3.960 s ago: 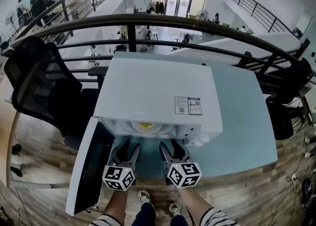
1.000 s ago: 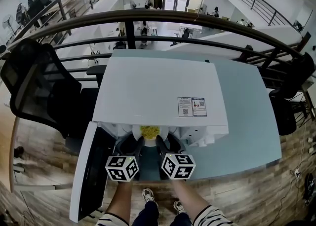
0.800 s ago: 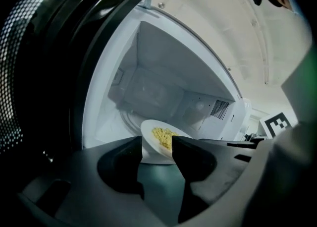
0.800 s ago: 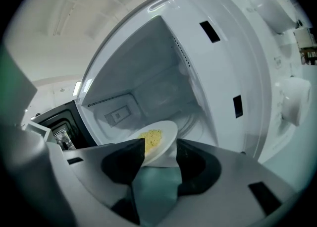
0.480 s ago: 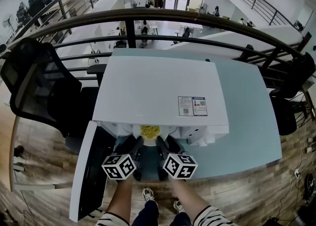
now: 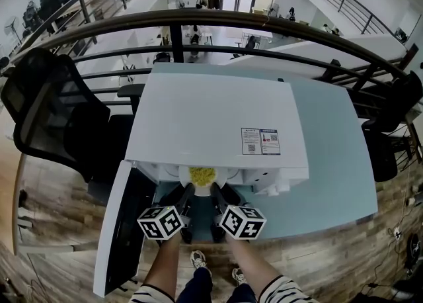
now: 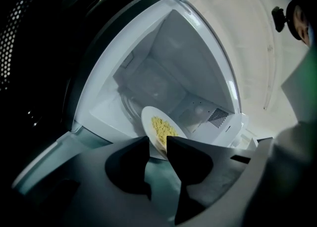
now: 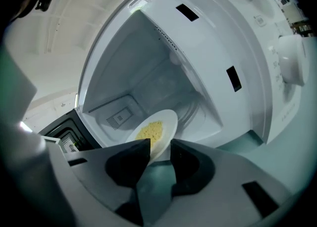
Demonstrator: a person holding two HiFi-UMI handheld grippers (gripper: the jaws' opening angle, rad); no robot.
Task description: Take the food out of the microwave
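Observation:
A white plate (image 6: pixel 202 176) of yellow food sits at the mouth of the open white microwave (image 6: pixel 211 123). My left gripper (image 6: pixel 180 194) and right gripper (image 6: pixel 221 194) reach in side by side. In the left gripper view the plate (image 7: pixel 161 129) has its near rim between the jaws of my left gripper (image 7: pixel 157 141). In the right gripper view the plate (image 8: pixel 153 129) has its rim pinched by my right gripper (image 8: pixel 160 144). Both pairs of jaws have just been closing, and each is now shut on the plate's rim.
The microwave door (image 6: pixel 122 229) hangs open to the left. The microwave stands on a pale green table (image 6: pixel 330 163). A black office chair (image 6: pixel 53 116) is at the left and a dark railing (image 6: pixel 264 27) runs behind. The control knob (image 8: pixel 292 67) is right of the opening.
Four seconds ago both grippers hung short of the opening; now they are at the plate. Over the last second both marker cubes rolled a little and both pairs of jaws narrowed onto the rim.

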